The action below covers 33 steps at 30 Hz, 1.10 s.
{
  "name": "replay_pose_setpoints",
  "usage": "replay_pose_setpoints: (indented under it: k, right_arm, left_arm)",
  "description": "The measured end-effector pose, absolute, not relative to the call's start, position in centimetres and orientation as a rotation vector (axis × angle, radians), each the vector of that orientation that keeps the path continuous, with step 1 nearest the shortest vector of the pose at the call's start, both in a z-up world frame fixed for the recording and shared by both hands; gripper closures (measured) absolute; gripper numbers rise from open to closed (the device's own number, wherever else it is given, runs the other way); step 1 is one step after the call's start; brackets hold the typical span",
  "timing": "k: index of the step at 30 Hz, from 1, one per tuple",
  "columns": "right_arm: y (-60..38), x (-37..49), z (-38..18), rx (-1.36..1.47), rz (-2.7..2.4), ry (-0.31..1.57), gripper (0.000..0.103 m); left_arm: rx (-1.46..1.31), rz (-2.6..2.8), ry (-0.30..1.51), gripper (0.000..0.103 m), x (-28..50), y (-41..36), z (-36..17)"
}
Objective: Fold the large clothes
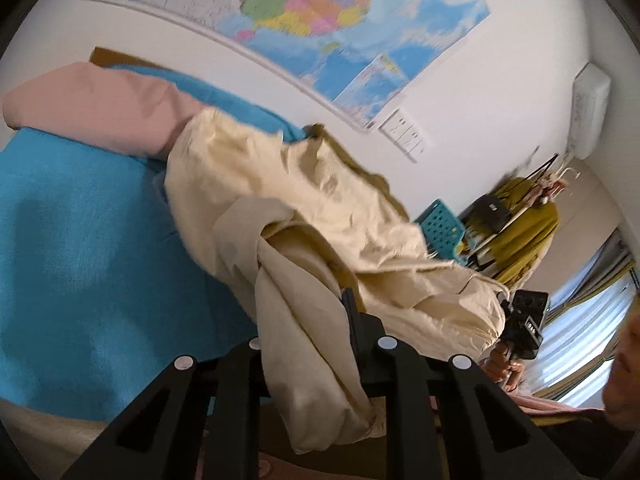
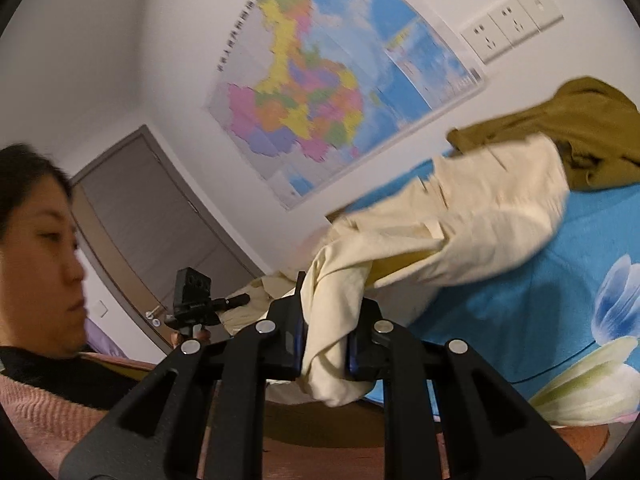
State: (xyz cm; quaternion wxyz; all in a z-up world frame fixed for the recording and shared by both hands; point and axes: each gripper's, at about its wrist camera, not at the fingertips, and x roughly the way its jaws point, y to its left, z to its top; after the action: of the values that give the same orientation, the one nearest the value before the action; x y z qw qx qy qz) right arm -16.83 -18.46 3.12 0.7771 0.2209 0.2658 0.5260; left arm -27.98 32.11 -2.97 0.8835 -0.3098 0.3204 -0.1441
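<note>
Cream woven garment [image 2: 460, 220], creased and bunched, is pinched in both my tools: right gripper [image 2: 326, 350] clamps a twisted wad at lower centre, left gripper [image 1: 310, 344] grips another fold, its near finger buried in cloth. Rest drapes over the blue bedspread [image 1: 80, 240]; motion blur smears its far edge against the olive garment [image 2: 580, 120].

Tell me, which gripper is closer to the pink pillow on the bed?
Left. The left gripper holds the cream garment just below the pink pillow; the right gripper sits farther off.

Black left tool [image 1: 308, 320] and right tool [image 2: 326, 320] with round silver screws, blue pads, pink knit sleeve [image 2: 36, 412], black collar.
</note>
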Motion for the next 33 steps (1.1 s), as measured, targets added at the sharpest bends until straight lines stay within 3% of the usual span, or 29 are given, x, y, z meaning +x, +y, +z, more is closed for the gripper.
replay_pose_setpoints:
  k: [23,33]
  right_arm:
    - [-15.7,-5.9,6.9,0.558,1.026,0.57,0.087]
    - [-14.3,-0.8,6.9,0.551,0.968,0.607,0.087]
  left_arm:
    - [-0.583,-0.228,0.7,0.086,-17.0,35.0,3.6]
    - [-0.542,-0.172,0.722,0.086,-12.8,35.5,4.2]
